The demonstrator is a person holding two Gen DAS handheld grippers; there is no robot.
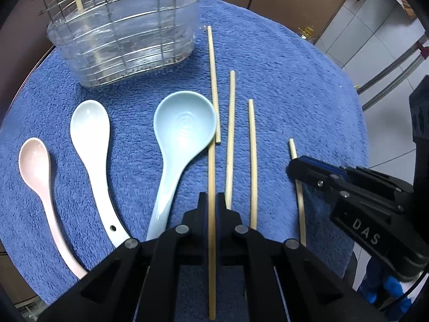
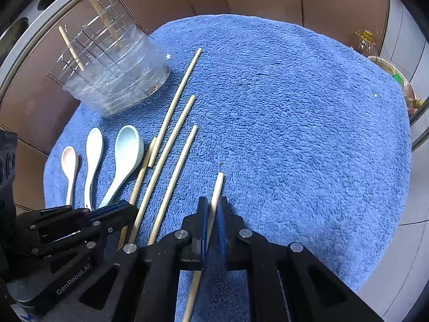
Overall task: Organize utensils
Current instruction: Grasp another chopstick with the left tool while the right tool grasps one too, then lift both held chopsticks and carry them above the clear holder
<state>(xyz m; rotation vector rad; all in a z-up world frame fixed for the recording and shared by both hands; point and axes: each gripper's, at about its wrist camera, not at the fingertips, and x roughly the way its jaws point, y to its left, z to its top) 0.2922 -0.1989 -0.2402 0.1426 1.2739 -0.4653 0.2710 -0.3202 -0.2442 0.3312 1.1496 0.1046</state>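
A blue towel (image 1: 281,61) covers the table. At its far left corner stands a clear rack (image 1: 126,40) with 2 chopsticks upright inside. In front of it lie 3 spoons, bowls away from the camera: a pink spoon (image 1: 40,187), a white spoon (image 1: 92,145) and a larger pale-blue spoon (image 1: 179,139).

Just right of the blue spoon, the left gripper (image 1: 211,201) is clenched on chopstick A (image 1: 211,171), which runs straight between its pads, its far tip at the spoon's bowl. A long chopstick (image 1: 213,80) lies beyond it, then 2 more loose chopsticks (image 1: 230,134) lie parallel on the towel.

Farthest right, the right gripper (image 2: 213,206) grips chopstick B (image 2: 217,185), its tip poking out past the fingers over the towel.
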